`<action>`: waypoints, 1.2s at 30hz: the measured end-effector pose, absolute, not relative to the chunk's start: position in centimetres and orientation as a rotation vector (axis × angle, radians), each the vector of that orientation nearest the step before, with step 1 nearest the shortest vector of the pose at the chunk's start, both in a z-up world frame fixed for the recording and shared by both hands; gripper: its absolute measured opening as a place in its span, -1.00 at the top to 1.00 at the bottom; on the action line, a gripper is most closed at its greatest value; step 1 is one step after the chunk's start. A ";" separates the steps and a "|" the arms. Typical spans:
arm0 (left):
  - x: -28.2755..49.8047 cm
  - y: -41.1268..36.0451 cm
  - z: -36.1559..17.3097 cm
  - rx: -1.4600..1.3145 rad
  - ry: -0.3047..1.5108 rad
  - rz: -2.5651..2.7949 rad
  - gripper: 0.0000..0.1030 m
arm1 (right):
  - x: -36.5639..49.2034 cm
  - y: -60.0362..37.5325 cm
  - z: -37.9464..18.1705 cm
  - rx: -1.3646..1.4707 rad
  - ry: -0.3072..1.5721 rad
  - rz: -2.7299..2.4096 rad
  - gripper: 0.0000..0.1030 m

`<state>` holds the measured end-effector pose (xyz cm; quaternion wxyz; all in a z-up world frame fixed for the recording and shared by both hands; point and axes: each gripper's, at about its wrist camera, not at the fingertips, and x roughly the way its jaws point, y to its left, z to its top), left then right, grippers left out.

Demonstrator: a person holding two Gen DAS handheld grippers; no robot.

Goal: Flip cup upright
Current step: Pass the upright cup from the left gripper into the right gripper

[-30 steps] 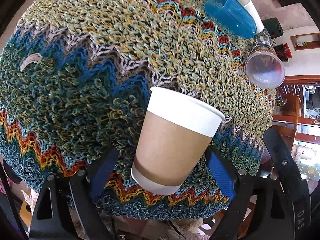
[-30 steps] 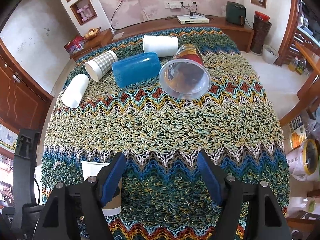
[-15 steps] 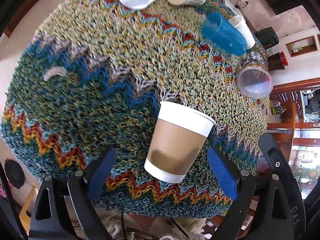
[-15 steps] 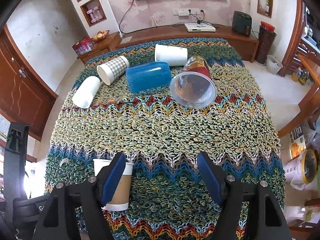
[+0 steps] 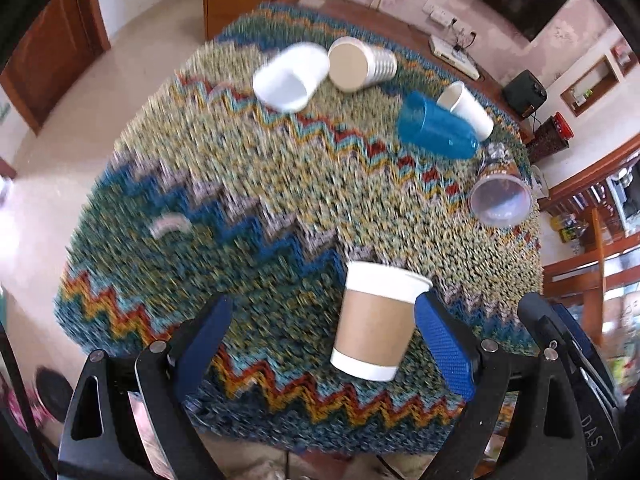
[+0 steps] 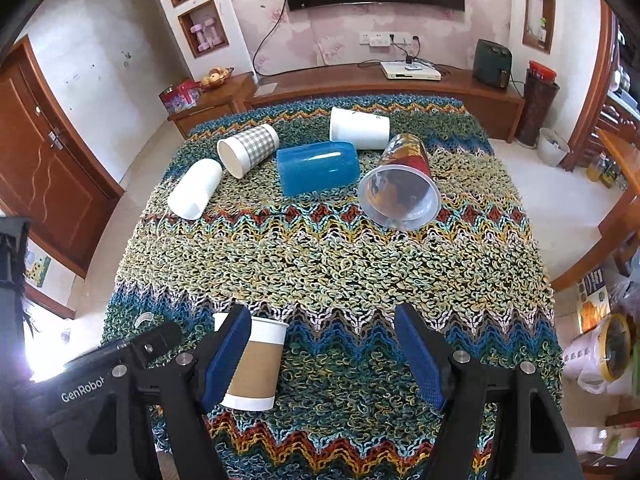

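Observation:
A brown paper cup with a white rim (image 5: pixel 378 322) stands upright on the zigzag knitted cloth (image 5: pixel 248 184) near the table's front edge. My left gripper (image 5: pixel 324 340) is open; the cup sits between its blue pads, close to the right pad (image 5: pixel 442 344), not clamped. In the right wrist view the same cup (image 6: pixel 256 364) stands at lower left, partly behind my right gripper's left pad (image 6: pixel 230 356). My right gripper (image 6: pixel 326 356) is open and empty above the cloth.
Several cups lie on their sides at the far end: a white cup (image 6: pixel 195 194), a checked cup (image 6: pixel 248 150), a blue tumbler (image 6: pixel 318 168), another white cup (image 6: pixel 359 128) and a clear plastic cup (image 6: pixel 400 188). The left gripper's body (image 6: pixel 100 384) sits at lower left.
My left gripper has pulled back and up from the upright brown cup, so more of the table shows. The right gripper has also risen a little. The cup stays standing.

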<state>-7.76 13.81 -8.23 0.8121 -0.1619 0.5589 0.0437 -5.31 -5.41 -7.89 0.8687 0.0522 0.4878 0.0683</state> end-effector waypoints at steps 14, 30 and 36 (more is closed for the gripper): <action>-8.2 14.6 -6.5 -0.148 1.063 0.138 -0.82 | -5.4 -3.1 -10.1 0.124 1.114 0.236 -0.45; -8.3 16.1 -6.4 -0.134 1.009 0.145 -0.82 | -3.6 0.0 -14.6 0.138 1.289 0.281 -0.45; -8.1 16.3 -6.8 -0.126 1.006 0.157 -0.82 | -2.6 0.4 -16.0 0.150 1.337 0.268 -0.45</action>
